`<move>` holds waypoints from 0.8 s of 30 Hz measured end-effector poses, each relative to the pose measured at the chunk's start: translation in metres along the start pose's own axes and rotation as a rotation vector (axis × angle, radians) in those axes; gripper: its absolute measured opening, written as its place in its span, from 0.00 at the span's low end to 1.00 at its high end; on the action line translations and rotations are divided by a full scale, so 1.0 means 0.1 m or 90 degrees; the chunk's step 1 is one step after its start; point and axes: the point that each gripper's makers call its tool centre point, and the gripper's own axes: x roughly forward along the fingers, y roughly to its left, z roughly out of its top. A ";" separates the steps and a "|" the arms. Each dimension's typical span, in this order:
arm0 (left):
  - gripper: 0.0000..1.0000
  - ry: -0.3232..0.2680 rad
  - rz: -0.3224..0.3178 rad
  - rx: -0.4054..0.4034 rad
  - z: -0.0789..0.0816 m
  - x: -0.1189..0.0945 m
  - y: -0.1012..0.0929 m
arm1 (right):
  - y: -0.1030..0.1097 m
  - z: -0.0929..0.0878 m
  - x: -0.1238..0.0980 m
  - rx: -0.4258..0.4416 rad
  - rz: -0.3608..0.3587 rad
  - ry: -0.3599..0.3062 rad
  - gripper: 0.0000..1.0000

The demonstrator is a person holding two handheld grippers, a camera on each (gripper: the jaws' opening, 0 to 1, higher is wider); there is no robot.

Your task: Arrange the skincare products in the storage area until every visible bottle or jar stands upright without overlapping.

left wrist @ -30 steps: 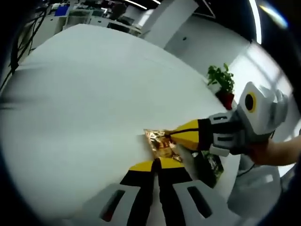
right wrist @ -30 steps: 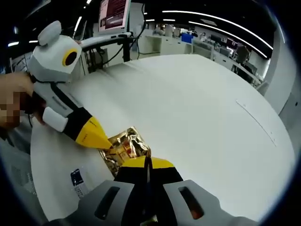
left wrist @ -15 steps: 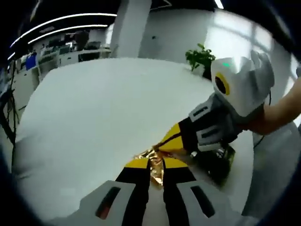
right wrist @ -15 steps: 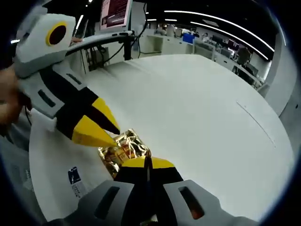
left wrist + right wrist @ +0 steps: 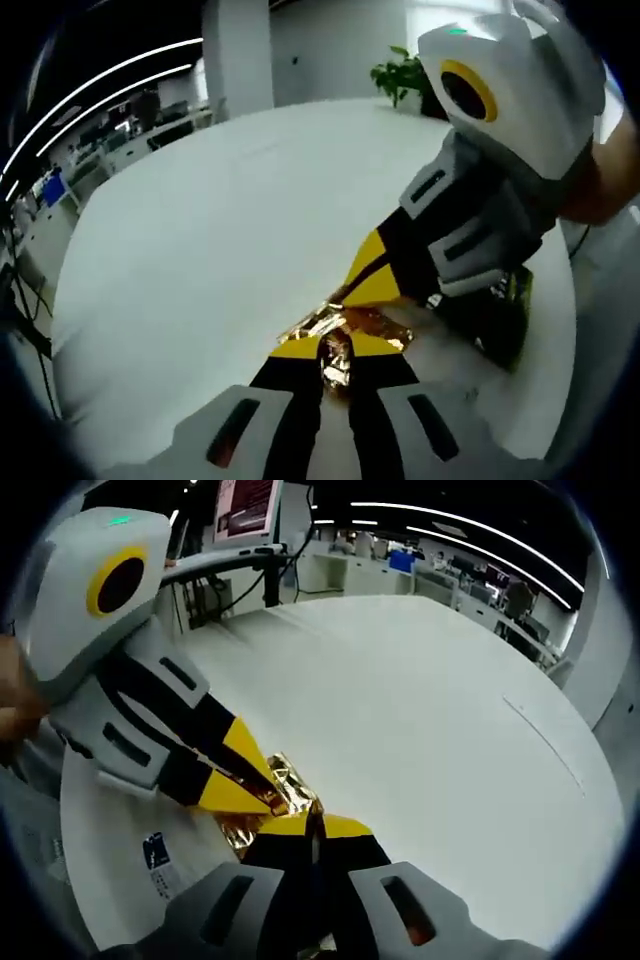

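- Left gripper view: the left gripper (image 5: 335,348) had its yellow-tipped jaws almost together, pinching the near edge of a crinkled gold foil packet (image 5: 345,335) lying on the round white table (image 5: 200,230). The right gripper (image 5: 352,292) came in from the right, its tips touching the packet's far edge just ahead of the left gripper. A dark green packet (image 5: 505,315) lay right of the claw, under the right gripper's body.
- Right gripper view: the right gripper (image 5: 310,827) was shut on the gold packet just ahead of its tips. The left gripper's yellow tips met the same packet from the left.
- A good grip probably needed both claws holding opposite edges firmly, lifting together without tearing the foil.
- Compared with a second ago, the two grippers had closed in until both touched the packet.
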 end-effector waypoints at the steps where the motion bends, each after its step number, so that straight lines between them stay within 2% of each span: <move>1: 0.11 0.000 -0.002 -0.002 0.00 0.00 -0.01 | 0.00 0.00 0.00 -0.002 -0.002 -0.001 0.03; 5: 0.11 0.004 -0.004 -0.001 -0.01 0.00 0.00 | -0.02 0.01 -0.03 -0.005 -0.011 -0.006 0.06; 11: 0.11 0.008 -0.006 -0.003 -0.03 0.02 0.03 | -0.08 0.14 -0.14 -0.020 -0.030 -0.053 0.15; 16: 0.12 0.012 0.000 -0.010 -0.03 0.01 0.03 | -0.03 0.23 -0.30 -0.024 -0.034 -0.079 0.22; 22: 0.15 0.018 0.005 -0.029 -0.04 -0.02 0.08 | 0.07 0.21 -0.43 -0.037 -0.022 -0.084 0.23; 24: 0.15 0.009 0.006 -0.039 -0.01 -0.06 0.06 | 0.08 0.21 -0.48 -0.038 -0.019 -0.090 0.23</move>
